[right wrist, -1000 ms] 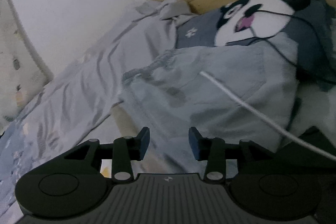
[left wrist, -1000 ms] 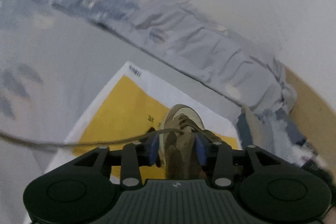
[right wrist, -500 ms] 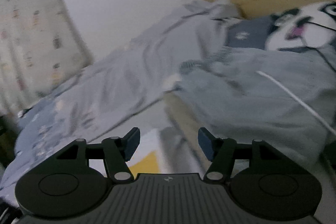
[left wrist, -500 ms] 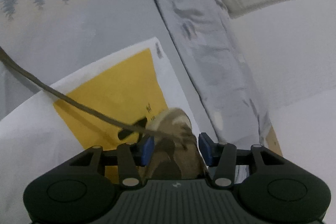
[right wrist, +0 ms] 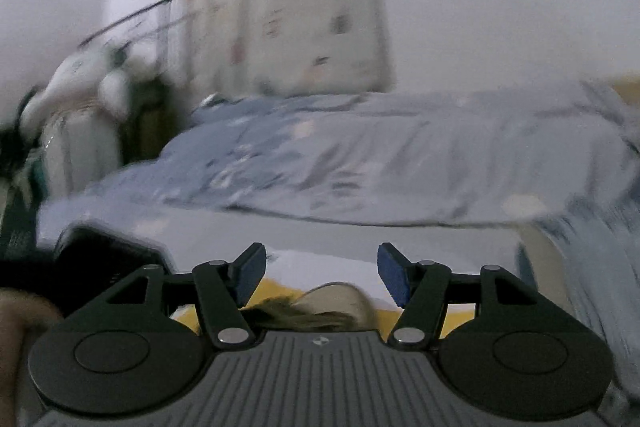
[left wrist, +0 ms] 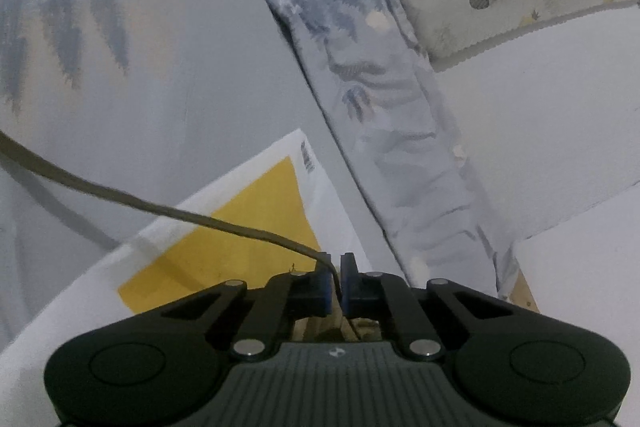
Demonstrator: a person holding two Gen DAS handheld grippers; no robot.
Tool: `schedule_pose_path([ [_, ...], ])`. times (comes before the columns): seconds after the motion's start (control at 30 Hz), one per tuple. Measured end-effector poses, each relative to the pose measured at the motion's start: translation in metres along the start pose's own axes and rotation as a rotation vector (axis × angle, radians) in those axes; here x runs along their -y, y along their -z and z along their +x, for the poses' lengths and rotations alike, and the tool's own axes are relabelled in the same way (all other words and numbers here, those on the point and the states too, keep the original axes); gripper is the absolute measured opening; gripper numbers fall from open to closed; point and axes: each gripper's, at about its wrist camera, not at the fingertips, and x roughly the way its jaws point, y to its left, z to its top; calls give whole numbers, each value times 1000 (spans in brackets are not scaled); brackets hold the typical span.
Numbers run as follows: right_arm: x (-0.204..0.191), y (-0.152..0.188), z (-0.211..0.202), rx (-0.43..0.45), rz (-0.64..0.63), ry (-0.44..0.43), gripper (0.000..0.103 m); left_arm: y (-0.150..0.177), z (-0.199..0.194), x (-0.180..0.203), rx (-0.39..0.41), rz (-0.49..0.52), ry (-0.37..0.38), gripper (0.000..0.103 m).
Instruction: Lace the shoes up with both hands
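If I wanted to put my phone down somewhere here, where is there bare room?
The plain grey sheet is bare between the yellow-and-white paper and the rumpled blue blanket. The white margin of the paper, lower left, is free too. It is crowded by the shoe, where the left tongs pinch the lace.
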Motion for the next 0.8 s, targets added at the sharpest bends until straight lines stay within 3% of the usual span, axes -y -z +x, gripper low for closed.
schedule_pose_path([
  [0.1,-34,2,10,-34,-138,-50,64,-6,-5,11,11,59,36,1],
  [0.2,-62,9,24,-67,-282,-40,64,-12,-12,23,18,127,85,1],
  [0.37,-94,20,42,-86,-409,-39,64,-12,-24,49,55,315,133,1],
  [0.43,-103,24,47,-89,-431,-56,63,-13,-27,52,47,342,157,1],
  [0.53,-114,26,48,-62,-445,-59,48,-14,-30,52,41,357,174,1],
  [0.6,-120,27,49,-52,-456,-44,45,-16,-31,50,37,341,178,1],
  [0.8,-129,30,52,-44,-466,-8,13,-18,-35,47,25,308,214,1],
])
